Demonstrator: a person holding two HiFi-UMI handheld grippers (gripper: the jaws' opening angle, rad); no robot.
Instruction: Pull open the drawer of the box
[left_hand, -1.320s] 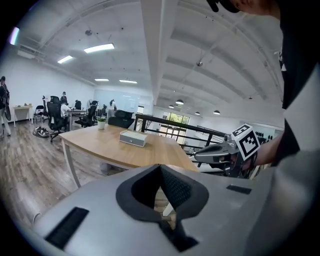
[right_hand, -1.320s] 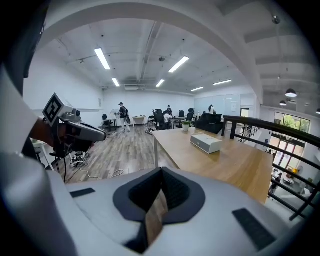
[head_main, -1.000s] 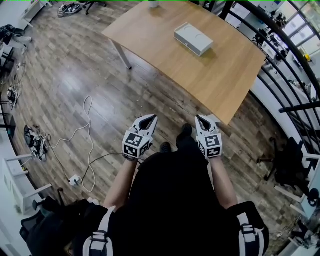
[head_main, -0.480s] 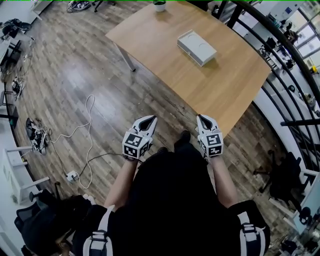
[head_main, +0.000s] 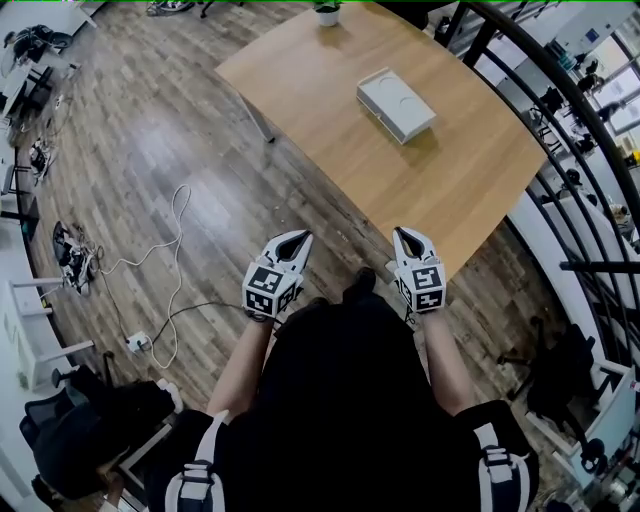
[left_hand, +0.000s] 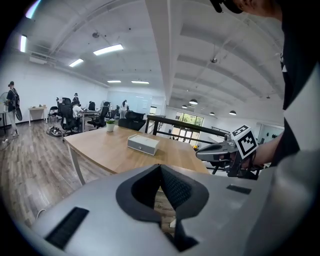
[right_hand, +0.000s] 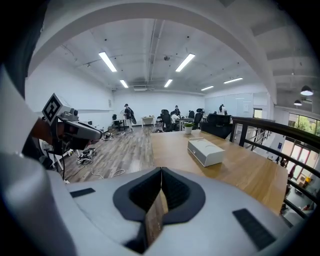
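Observation:
A white box (head_main: 396, 103) with a closed drawer lies on a wooden table (head_main: 330, 90), well ahead of me. It also shows as the box (left_hand: 143, 144) in the left gripper view and the box (right_hand: 205, 151) in the right gripper view. My left gripper (head_main: 297, 239) hangs over the floor, short of the table, jaws shut and empty. My right gripper (head_main: 405, 237) is level with it near the table's front corner, also shut on nothing. Both are far from the box.
A potted plant (head_main: 327, 12) stands at the table's far edge. A black railing (head_main: 560, 130) runs along the right. Cables (head_main: 165, 260) and a power strip (head_main: 135, 343) lie on the wood floor to the left. Office chairs and people (left_hand: 75, 107) are far off.
The table and box have slid slightly right and down in the head view as I step closer. Both grippers keep their pose and stay shut.

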